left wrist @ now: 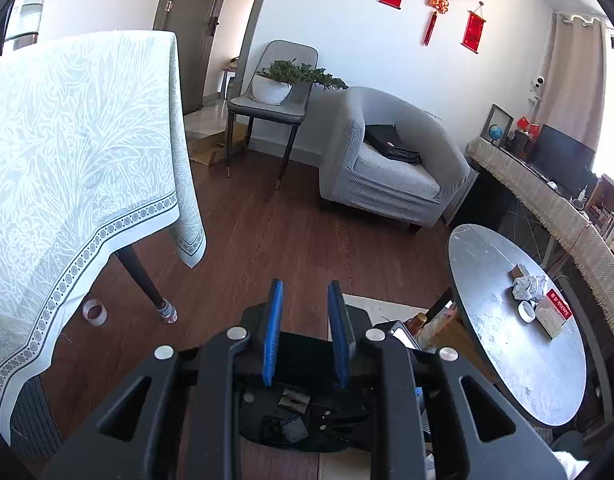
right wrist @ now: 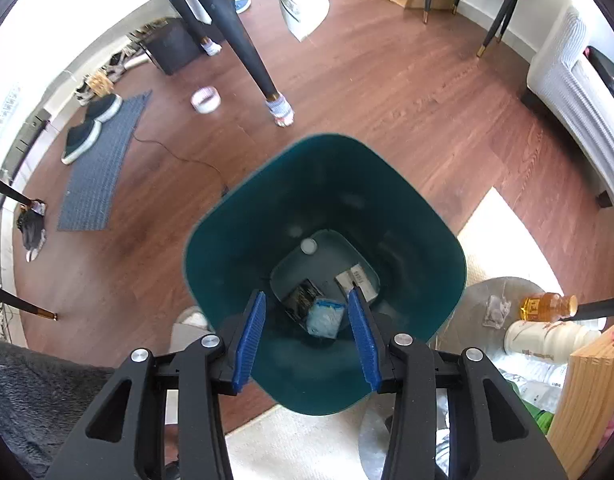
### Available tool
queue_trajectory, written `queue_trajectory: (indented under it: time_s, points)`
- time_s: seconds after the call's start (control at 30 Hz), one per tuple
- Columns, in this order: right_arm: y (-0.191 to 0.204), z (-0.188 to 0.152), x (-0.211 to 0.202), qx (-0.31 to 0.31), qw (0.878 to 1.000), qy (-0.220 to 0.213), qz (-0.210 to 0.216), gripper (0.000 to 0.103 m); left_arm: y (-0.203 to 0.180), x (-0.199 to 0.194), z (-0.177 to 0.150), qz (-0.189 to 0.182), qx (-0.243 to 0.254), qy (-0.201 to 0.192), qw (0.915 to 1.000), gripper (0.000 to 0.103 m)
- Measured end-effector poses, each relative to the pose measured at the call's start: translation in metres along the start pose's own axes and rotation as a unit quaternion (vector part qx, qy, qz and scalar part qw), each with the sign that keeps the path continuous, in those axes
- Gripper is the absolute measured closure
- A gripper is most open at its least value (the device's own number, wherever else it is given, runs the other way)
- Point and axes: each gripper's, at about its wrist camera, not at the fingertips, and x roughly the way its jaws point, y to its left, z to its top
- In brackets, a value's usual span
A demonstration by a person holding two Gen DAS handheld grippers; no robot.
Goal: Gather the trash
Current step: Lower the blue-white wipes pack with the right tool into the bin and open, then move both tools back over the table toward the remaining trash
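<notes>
In the right wrist view, the right gripper (right wrist: 307,300) hangs directly over the open mouth of a dark green bin (right wrist: 423,240) at the centre of the frame, its blue-padded jaws spread apart with nothing between them. At the bottom of the bin lie a pale blue wrapper (right wrist: 326,317), a dark packet (right wrist: 303,298), a grey carton (right wrist: 357,280) and a small white cap (right wrist: 308,246). The bin stands on the brown wood floor (right wrist: 387,92), its lower edge over a cream rug (right wrist: 303,444).

In the left wrist view, the left gripper (left wrist: 305,288) sits at lower centre, its jaws parted and empty, pointing across the floor toward a grey armchair (left wrist: 391,160). At the right of that frame, a round grey worktop (left wrist: 519,360) carries a crumpled paper ball (left wrist: 529,285), a small white cap (left wrist: 527,310) and a red-and-tan box (left wrist: 553,314), clustered near its upper right edge. A roll of tape (left wrist: 94,312) lies on the floor at the lower left, near the leg of a cloth-covered table (left wrist: 75,152).
</notes>
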Motion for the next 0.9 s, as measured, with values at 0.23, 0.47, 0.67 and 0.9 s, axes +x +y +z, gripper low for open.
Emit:
queue_trajectory:
  time_s: [0.23, 0.47, 0.67, 0.9]
  points:
    - [0.005, 0.003, -0.050, -0.010, 0.998, -0.058, 0.022, 0.059, -0.019, -0.020, 0.005, -0.023, 0.000, -0.038, 0.9990, 0.079]
    - [-0.006, -0.007, -0.117, 0.000, 0.991, -0.130, 0.018, 0.063, -0.052, -0.027, 0.011, -0.047, 0.013, -0.063, 0.9968, 0.077]
    - [-0.032, -0.029, -0.165, 0.014, 0.985, -0.172, -0.024, 0.067, -0.083, -0.022, 0.010, -0.078, 0.020, -0.069, 0.9944, 0.073]
    - [-0.077, -0.064, -0.203, 0.053, 0.976, -0.210, -0.037, 0.071, -0.124, -0.006, 0.005, -0.099, 0.035, -0.058, 0.9928, 0.070]
